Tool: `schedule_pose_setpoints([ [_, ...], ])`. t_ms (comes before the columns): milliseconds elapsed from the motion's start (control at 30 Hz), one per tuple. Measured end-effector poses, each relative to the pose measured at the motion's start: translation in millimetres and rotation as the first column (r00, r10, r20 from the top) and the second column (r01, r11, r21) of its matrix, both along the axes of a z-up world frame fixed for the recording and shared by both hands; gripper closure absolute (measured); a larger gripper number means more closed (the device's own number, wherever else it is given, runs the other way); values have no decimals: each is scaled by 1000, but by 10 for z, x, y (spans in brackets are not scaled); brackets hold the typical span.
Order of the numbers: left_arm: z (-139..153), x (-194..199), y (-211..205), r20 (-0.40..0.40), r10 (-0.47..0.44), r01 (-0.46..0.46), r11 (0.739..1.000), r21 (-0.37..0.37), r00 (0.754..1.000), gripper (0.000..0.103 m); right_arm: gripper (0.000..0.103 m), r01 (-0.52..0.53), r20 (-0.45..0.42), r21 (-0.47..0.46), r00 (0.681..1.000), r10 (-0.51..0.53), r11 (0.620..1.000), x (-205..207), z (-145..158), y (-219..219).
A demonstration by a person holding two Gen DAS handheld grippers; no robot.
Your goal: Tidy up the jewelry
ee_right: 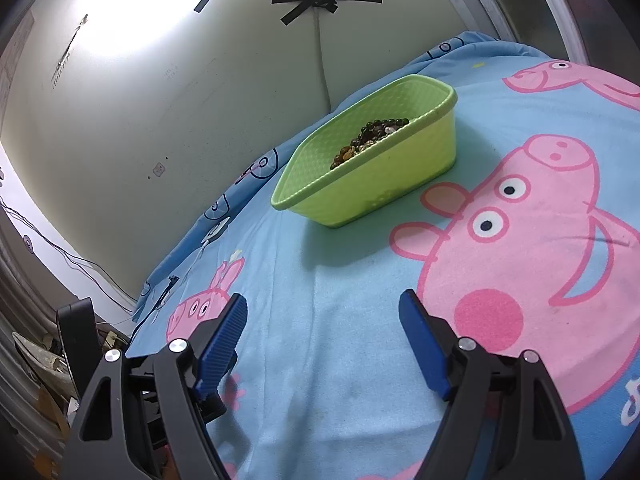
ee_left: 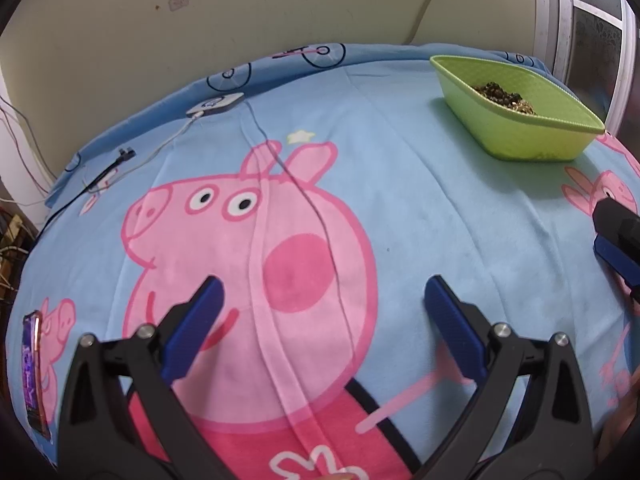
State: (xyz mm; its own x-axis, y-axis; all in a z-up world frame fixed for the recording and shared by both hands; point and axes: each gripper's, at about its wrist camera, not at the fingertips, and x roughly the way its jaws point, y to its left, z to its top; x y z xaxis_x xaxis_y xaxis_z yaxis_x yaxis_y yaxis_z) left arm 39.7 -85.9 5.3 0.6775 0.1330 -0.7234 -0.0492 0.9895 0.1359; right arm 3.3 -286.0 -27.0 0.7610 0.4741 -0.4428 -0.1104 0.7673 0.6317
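A lime-green plastic basket [ee_left: 532, 136] stands on the blue cartoon-pig blanket at the far right in the left wrist view. The right wrist view has the same basket [ee_right: 384, 184] ahead of centre. Dark and amber beaded jewelry [ee_left: 505, 97] lies heaped inside it, and that beaded jewelry [ee_right: 370, 140] rests against the near wall. My left gripper [ee_left: 322, 300] hangs open over the pig print with nothing between its blue pads. My right gripper [ee_right: 322, 314] is open too, empty, a short way before the basket. Part of the right gripper [ee_left: 618, 240] pokes in at the right edge.
A white charger block [ee_left: 216, 105] with its cable lies near the blanket's far edge by the wall. A black cable [ee_left: 320, 220] runs across the blanket. A phone [ee_left: 34, 372] lies at the left edge. A window frame [ee_left: 560, 16] rises behind the basket.
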Motion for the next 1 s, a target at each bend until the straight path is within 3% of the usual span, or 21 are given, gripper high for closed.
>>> schedule_pose_setpoints([
  [467, -41, 24, 42, -19, -4, 3, 1000, -27, 1000, 6, 44, -3, -3, -3, 1000, 3, 1000, 10, 3, -1],
  [900, -96, 101, 228, -71, -19, 8, 987, -161, 997, 6, 43, -6, -8, -11, 1000, 6, 1000, 13, -5, 30],
  [1000, -97, 91, 208, -71, -21, 9, 988, -155, 997, 6, 43, -6, -9, -12, 1000, 6, 1000, 12, -8, 33],
])
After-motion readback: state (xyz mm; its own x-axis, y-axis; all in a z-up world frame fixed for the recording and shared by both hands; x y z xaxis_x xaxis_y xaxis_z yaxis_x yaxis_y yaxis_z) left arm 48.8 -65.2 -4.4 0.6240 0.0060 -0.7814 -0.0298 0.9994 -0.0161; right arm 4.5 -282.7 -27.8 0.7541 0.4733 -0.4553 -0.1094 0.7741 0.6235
